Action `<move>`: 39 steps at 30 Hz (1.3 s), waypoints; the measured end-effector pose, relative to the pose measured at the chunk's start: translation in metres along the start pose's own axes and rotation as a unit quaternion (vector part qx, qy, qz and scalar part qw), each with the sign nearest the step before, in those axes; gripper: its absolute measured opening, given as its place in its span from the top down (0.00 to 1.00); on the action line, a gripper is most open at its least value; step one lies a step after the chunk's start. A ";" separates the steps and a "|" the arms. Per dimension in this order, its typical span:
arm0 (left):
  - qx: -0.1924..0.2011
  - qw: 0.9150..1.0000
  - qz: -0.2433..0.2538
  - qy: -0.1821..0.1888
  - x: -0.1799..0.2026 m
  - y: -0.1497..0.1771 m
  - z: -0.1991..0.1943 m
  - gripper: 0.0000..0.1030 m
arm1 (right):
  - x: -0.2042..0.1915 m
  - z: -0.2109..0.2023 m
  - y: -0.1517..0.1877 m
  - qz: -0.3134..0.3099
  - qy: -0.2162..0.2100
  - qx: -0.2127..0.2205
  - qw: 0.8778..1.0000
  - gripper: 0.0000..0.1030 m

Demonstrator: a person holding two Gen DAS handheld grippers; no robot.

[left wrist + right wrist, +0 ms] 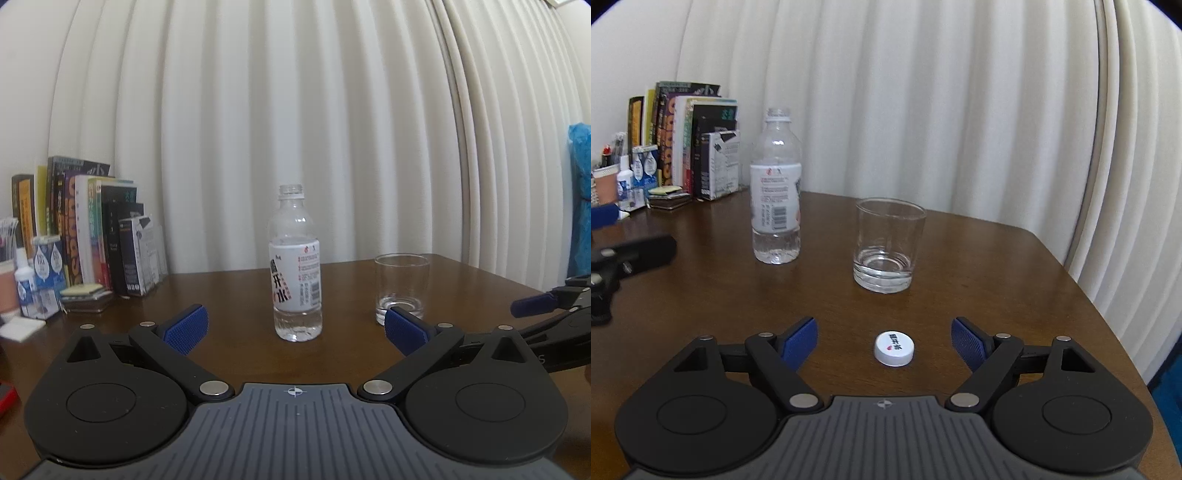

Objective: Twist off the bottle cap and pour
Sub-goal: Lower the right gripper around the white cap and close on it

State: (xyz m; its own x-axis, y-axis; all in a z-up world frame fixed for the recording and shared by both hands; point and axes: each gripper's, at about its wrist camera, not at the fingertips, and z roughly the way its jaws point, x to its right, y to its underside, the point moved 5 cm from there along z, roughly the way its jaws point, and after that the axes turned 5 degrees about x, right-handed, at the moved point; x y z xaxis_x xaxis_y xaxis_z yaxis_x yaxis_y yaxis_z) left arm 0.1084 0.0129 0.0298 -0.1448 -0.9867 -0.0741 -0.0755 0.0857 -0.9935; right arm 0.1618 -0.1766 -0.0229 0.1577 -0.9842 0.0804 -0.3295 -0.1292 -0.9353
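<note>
A clear plastic water bottle [296, 266] with a white label stands upright and uncapped on the brown table [229, 354]; it holds a little water at the bottom. It also shows in the right wrist view [776, 188]. A clear glass [402, 286] stands to its right, with a little water in it [888, 245]. The white cap [894, 348] lies on the table between my right gripper's open fingers. My left gripper [295, 328] is open and empty, in front of the bottle and apart from it. My right gripper [884, 343] is open around the cap without touching it.
A row of books [85, 225] and small boxes and bottles [37, 280] stand at the back left. White curtains [295, 110] hang behind the table. The table's right edge [1108, 314] curves close to the glass. A blue object [581, 199] is at the far right.
</note>
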 end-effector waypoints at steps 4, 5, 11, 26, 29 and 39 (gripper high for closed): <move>0.001 1.000 0.009 0.011 0.001 -0.004 0.004 0.00 | 0.004 0.012 0.000 0.004 0.001 -0.020 1.000 0.31; 0.001 1.000 0.011 0.014 0.002 -0.005 0.005 0.00 | 0.005 0.014 0.000 0.003 0.001 -0.023 1.000 0.31; 0.002 1.000 0.018 0.024 0.006 -0.009 0.013 0.00 | 0.006 0.023 0.003 0.001 -0.001 -0.040 0.999 0.31; -0.010 1.000 0.021 0.018 -0.002 -0.007 0.031 0.00 | 0.005 0.046 0.007 0.010 -0.020 -0.074 0.997 0.40; -0.013 1.000 0.022 0.018 -0.001 -0.006 0.034 0.00 | 0.005 0.048 0.008 0.011 -0.022 -0.077 0.997 0.41; -0.018 0.999 0.022 0.020 -0.001 -0.003 0.042 0.00 | 0.007 0.048 0.008 0.021 -0.036 -0.078 0.996 0.47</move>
State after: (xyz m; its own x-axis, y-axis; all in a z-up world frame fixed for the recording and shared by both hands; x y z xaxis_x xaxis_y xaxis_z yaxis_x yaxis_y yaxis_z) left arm 0.1498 0.0075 0.0296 -0.1871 -0.9757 -0.1138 -0.1043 0.1349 -0.9854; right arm 0.2044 -0.1785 -0.0467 0.2061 -0.9785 0.0127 -0.4774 -0.1118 -0.8715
